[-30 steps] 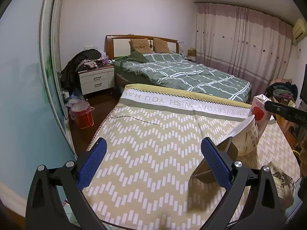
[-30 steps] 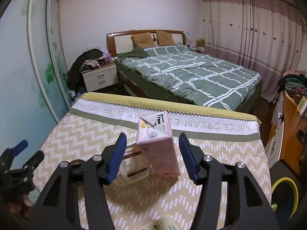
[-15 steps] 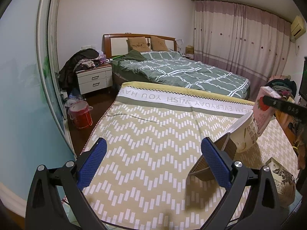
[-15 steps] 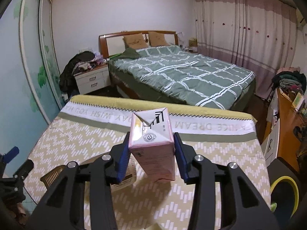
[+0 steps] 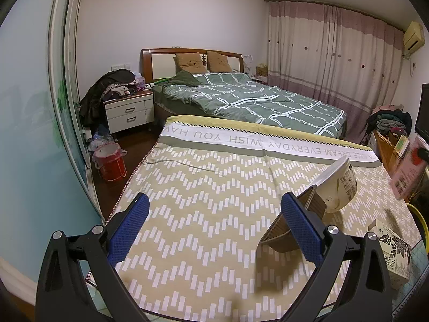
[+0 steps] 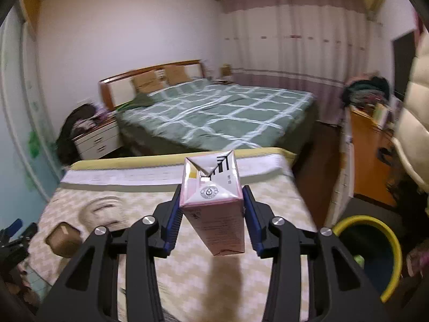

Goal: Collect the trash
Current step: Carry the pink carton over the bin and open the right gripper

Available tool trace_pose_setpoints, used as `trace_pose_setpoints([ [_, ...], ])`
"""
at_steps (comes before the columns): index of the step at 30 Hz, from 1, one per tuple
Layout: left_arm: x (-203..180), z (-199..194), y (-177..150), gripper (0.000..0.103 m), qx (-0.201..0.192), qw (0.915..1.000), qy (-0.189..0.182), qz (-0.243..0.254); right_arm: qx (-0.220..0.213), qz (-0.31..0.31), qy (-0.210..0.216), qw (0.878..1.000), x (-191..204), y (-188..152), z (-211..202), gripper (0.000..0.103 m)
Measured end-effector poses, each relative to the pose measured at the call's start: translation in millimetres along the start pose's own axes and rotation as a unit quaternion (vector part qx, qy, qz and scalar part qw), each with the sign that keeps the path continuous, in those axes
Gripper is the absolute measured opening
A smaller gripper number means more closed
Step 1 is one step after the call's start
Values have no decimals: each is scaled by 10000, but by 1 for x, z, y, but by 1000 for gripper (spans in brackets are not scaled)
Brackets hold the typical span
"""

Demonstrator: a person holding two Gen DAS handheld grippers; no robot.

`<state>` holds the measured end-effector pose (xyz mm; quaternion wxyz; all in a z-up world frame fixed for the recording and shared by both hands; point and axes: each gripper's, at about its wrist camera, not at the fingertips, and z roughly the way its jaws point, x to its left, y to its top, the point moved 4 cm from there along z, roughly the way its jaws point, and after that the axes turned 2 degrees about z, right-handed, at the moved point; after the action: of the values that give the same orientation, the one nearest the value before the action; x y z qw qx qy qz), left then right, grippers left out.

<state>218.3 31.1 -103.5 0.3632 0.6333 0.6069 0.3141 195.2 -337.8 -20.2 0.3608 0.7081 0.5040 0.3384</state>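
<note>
Carton (image 6: 213, 204) now clamped in right claw (image 6: 211, 214), lifted off the desk (image 6: 241, 276) toward yellow-rimmed bin (image 6: 375, 252), one piece nearly binned; left claw (image 5: 214, 228) open, empty, cups (image 5: 321, 196) remaining.

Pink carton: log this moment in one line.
right gripper: shut on pink carton | lifted off table | left gripper: open

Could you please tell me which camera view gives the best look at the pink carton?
The right wrist view: the pink carton stands centred and sharp, clamped between the pads of the right gripper, its folded top and printed side plain. The left wrist view catches it only at the right edge, blurred and partly cut off.
</note>
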Motion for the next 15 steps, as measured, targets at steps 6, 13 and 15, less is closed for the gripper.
trace_pose_setpoints([
  [6,0,-5,1,97,-57,10000,1,-17,-130,615,-714,9955,-80,-11,-19,41],
  [13,-2,-6,1,97,-74,10000,-19,19,-146,1269,-1580,9791,-166,-28,-27,41],
  [15,-3,-6,1,97,-78,10000,-20,28,-101,1398,-1780,9740,-186,-32,-25,41],
])
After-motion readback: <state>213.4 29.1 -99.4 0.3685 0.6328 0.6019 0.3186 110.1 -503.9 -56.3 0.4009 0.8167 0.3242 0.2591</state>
